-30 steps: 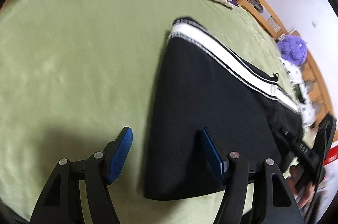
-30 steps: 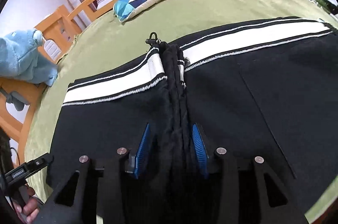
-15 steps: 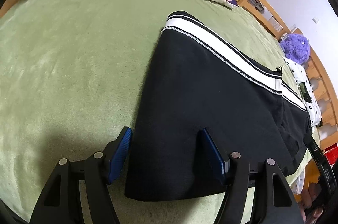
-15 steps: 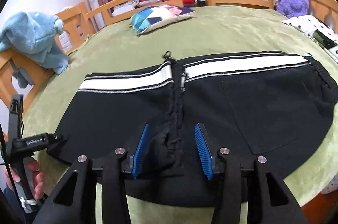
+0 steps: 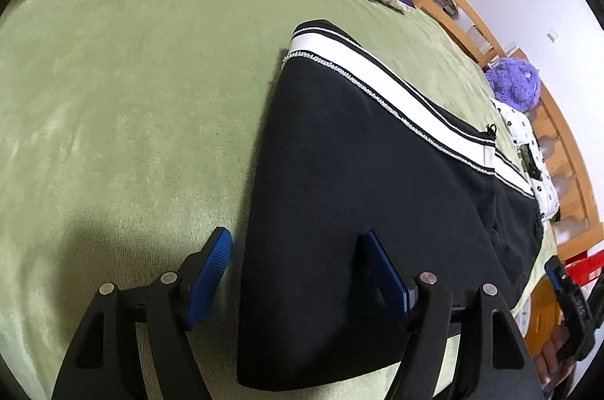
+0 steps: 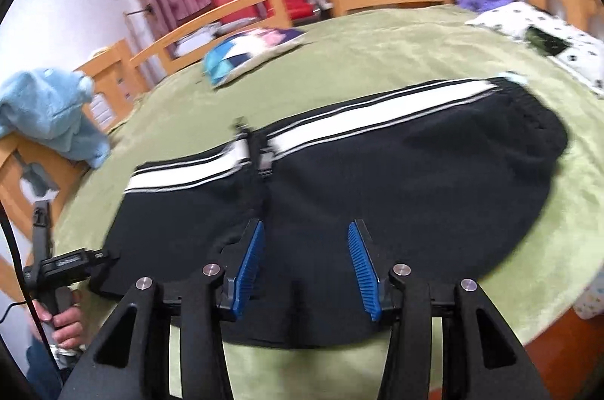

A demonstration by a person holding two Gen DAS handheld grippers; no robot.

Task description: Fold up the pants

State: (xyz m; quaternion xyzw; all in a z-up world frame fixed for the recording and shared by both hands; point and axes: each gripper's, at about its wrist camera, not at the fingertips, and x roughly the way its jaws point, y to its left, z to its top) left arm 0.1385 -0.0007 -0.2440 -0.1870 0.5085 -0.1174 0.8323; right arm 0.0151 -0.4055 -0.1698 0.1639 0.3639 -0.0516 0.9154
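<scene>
Green fleecy blanket [image 5: 132, 67] covers the whole bed, and the black pants [image 5: 358, 192] lie flat on its near side, white side stripe [image 6: 362, 111] along the far edge. They look already folded leg over leg, with a lumpy ridge of bunched fabric [image 6: 260, 169] near the middle in the right wrist view. Soft, floppy knit by the look of it — light, should drape and sag when lifted, so I'd pinch both layers right at a hem corner or the waistband rather than mid-panel. Left gripper [image 5: 298, 275] hangs over the near left end of the pants, jaws opening, edge of the cloth between them but nothing pinched. Right gripper [image 6: 305, 266] sits above the near edge — jaws apart, empty.
</scene>
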